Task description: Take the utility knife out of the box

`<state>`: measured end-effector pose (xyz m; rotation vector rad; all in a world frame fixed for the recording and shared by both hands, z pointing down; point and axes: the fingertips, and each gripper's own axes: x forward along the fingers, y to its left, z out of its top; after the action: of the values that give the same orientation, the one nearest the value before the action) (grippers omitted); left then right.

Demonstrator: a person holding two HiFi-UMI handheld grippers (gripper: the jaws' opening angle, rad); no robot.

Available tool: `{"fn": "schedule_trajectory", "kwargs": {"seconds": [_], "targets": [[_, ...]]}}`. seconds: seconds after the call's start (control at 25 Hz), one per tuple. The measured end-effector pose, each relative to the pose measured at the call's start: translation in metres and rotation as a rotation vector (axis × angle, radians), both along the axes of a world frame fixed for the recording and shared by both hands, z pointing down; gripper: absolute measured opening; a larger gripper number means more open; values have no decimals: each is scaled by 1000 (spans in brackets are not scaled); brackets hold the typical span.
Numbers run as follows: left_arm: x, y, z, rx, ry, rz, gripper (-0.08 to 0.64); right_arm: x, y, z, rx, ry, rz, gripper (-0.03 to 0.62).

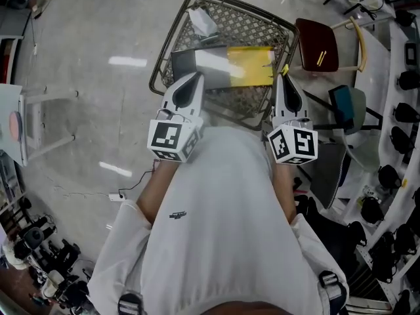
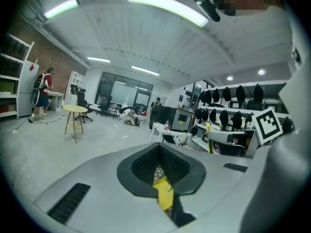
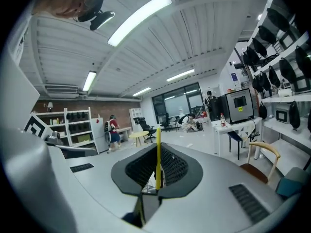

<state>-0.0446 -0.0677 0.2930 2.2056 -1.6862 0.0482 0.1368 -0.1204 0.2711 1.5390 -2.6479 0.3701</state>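
Note:
A flat box, grey on its left half and yellow on its right, hangs between my two grippers over a wire mesh chair. In the head view my left gripper is shut on the box's left end. My right gripper is shut on its yellow right end. A yellow piece of the box sits pinched in the left gripper in the left gripper view. A thin yellow edge stands upright in the right gripper in the right gripper view. No utility knife shows in any view.
Crumpled white paper lies on the mesh chair. A dark red chair seat and a teal chair stand to the right, with shelves of dark helmets beyond. A white table is at the left. A person stands far off.

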Motion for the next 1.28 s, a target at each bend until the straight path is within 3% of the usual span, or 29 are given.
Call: {"fn": "schedule_trajectory", "kwargs": {"seconds": [0.48,1.28], "targets": [[1,5,-4,16,-3,-8,2,1,15,-16,64,-24,-19,17],[8,14,-14,28,-23,-19,2,5,18,-16,72,-4,-38,16]]}}
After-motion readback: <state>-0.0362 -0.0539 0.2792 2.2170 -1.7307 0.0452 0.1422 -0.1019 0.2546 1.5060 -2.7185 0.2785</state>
